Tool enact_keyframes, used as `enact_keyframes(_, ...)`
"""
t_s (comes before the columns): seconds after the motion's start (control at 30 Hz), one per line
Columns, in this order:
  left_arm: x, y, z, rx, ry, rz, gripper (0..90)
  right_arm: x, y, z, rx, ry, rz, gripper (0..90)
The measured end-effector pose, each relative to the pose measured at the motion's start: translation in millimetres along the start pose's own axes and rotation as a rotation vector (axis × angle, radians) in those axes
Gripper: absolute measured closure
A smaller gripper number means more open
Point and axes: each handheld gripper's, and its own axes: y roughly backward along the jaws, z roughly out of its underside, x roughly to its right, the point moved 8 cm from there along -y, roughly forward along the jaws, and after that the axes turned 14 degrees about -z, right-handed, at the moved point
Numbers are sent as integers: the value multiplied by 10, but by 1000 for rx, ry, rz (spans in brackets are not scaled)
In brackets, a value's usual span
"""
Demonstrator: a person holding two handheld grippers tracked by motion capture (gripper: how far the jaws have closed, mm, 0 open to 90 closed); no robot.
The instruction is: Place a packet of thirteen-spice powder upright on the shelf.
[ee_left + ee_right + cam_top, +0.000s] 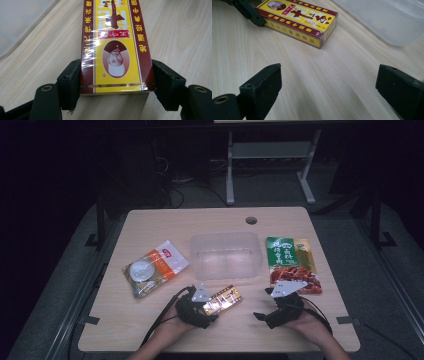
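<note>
A flat rectangular carton, the red-and-yellow seasoning box [116,47], lies on its broad face near the front middle of the wooden table [150,222], just in front of the clear container. It is wrapped in glossy film that wrinkles and glints along one edge, and its top bears red Chinese characters and an oval portrait. The left gripper [116,82] straddles the box's near end: its two matte black jaws sit against the carton's two long sides, clamping it while it rests on the wood. The right gripper [329,87] is well apart from the box, on the right; its two blocky black jaws stand wide with only bare table between them.

Behind the box stands one clear plastic container [226,255], rectangular with rounded corners, translucent walls and nothing inside. To its left lies one soft crinkled pouch [155,267], orange and white with a round pale disc showing. To its right lies one flat glossy packet [292,265], green above, with red meat pictured below. The tabletop is pale laminate with fine grain and one round cable hole [251,220].
</note>
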Motion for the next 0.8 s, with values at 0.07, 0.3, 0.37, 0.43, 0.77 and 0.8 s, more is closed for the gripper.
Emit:
enact_keyframes(0.07,1,-1,-3,-4,4,1,312,-1,0,0,0,1,1,61)
enact_keyframes(0.3,-24,-11,-22,-17,-11,8,321,0,6,-5,3,1,1,61)
enact_keyframes(0.37,-29,-8,-26,-16,4,23,321,0,8,-6,2,1,2,61)
enact_keyframes(0.43,-35,5,-32,-9,24,52,321,4,14,-6,1,6,4,61)
enact_keyframes(0.77,-131,226,-107,81,72,146,322,-7,36,-19,9,-24,-26,61)
enact_keyframes(0.8,-152,254,-102,87,59,154,322,-15,35,-21,1,-22,-32,61)
